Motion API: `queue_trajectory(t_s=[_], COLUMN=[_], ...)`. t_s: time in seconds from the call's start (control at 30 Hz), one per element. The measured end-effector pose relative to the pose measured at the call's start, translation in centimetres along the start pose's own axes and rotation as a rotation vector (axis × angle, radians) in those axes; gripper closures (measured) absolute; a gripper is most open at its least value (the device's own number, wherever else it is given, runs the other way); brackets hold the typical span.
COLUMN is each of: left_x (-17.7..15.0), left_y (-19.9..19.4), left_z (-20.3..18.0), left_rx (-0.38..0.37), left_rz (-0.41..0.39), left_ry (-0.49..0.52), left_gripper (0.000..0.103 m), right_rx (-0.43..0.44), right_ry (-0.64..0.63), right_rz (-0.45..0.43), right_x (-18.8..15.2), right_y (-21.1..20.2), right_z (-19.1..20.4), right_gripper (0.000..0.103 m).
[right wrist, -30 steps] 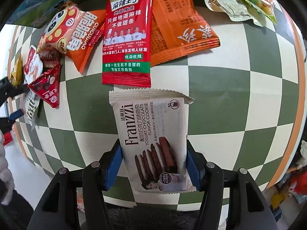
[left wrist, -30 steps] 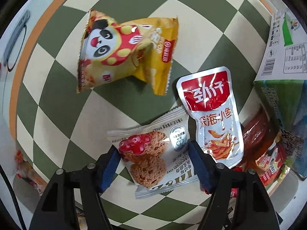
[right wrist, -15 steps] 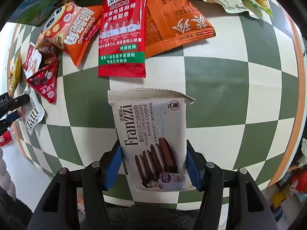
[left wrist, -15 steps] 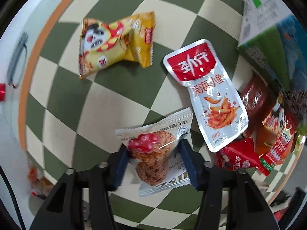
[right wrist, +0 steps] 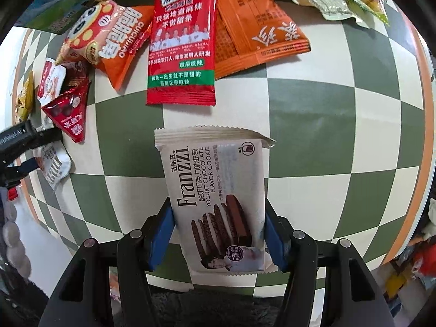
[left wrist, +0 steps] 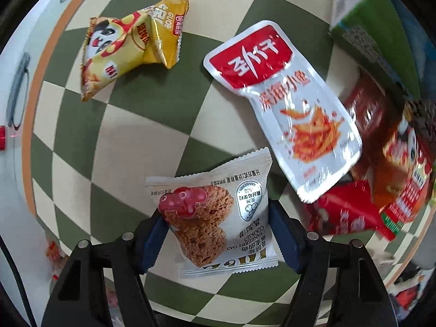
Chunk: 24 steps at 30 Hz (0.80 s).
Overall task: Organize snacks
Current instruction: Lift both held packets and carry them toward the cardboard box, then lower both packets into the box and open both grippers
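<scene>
Since a second ago the left gripper point(left wrist: 216, 226) has slid across the checked tablecloth point(left wrist: 136, 141) with the cranberry oat cookie packet point(left wrist: 215, 218), and the fish snack pouch point(left wrist: 286, 109) and yellow panda bag point(left wrist: 130, 51) sit turned in its view. Its jaws squeezed in and have just been opening again; the blue pads now flank the packet at both side edges, and whether they press it I cannot tell. That packet lies at six o'clock in the left wrist view. Beyond it, the fish snack pouch lies at two o'clock, with a small red packet point(left wrist: 346, 212) and blurred red-orange bags at three to four o'clock. Farthest, at eleven o'clock, is the yellow panda bag.

Nothing has shifted in the right view. There the right gripper point(right wrist: 219, 231) clamps the Franzzi cookie pack point(right wrist: 218, 190) by its long sides at six o'clock. Farther off, at twelve o'clock, lies the red spicy strip packet point(right wrist: 182, 43), an orange packet point(right wrist: 259, 24) touching it at one o'clock, an orange panda bag point(right wrist: 109, 46) at eleven.
</scene>
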State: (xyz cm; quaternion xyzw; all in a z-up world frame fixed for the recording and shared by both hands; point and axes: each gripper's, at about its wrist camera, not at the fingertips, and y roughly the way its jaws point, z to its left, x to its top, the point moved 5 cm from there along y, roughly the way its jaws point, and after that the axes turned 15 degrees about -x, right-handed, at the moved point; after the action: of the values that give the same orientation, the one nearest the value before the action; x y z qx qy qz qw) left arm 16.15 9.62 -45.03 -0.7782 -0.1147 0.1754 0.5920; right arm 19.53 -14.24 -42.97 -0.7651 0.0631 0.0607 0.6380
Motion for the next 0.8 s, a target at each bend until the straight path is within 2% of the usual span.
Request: queue_trajectory(t_s=[0.13, 0.23, 0.4, 0.5, 0.6, 0.7, 0.8], left_x=[-2.4, -4.1, -4.2, 0.0, 5.0, 9.7, 14.2], left_y=[-1.4, -3.9, -9.2, -15.2, -19.4, -21.0, -20.9], left_z=[-2.9, -6.6, -12.6, -16.9, -20.0, -23.0, -25.4], left_rx=[-0.033, -0.061, -0.144, -0.202, -0.227, -0.215, -0.197], left_rz=[-0.01, -0.051, -0.142, -0.179, -0.219, -0.233, -0.211], left_ry=[0.067, 0.164, 0.296, 0.345, 0.399, 0.434, 0.442], left_gripper=[0.033, 0.033, 0.033, 0.033, 0.033, 0.033, 0.033], right_rx=[0.017, 0.051, 0.119, 0.174, 0.21, 0.223, 0.19], right_ry=[-0.001, -0.006, -0.013, -0.008, -0.001, 0.015, 0.023], right_rz=[-0.018, -0.038, -0.1, -0.157, -0.239, -0.304, -0.346], right_x=[-0.4, -1.1, -1.1, 0.2, 2.6, 6.5, 10.8], right_y=[-1.2, -2.9, -7.8, -12.0, -16.9, -20.9, -23.4], right_z=[-0.4, -1.0, -2.4, -3.5, -4.7, -5.8, -5.6], right_gripper=[0.04, 0.04, 0.04, 0.04, 0.04, 0.04, 0.04])
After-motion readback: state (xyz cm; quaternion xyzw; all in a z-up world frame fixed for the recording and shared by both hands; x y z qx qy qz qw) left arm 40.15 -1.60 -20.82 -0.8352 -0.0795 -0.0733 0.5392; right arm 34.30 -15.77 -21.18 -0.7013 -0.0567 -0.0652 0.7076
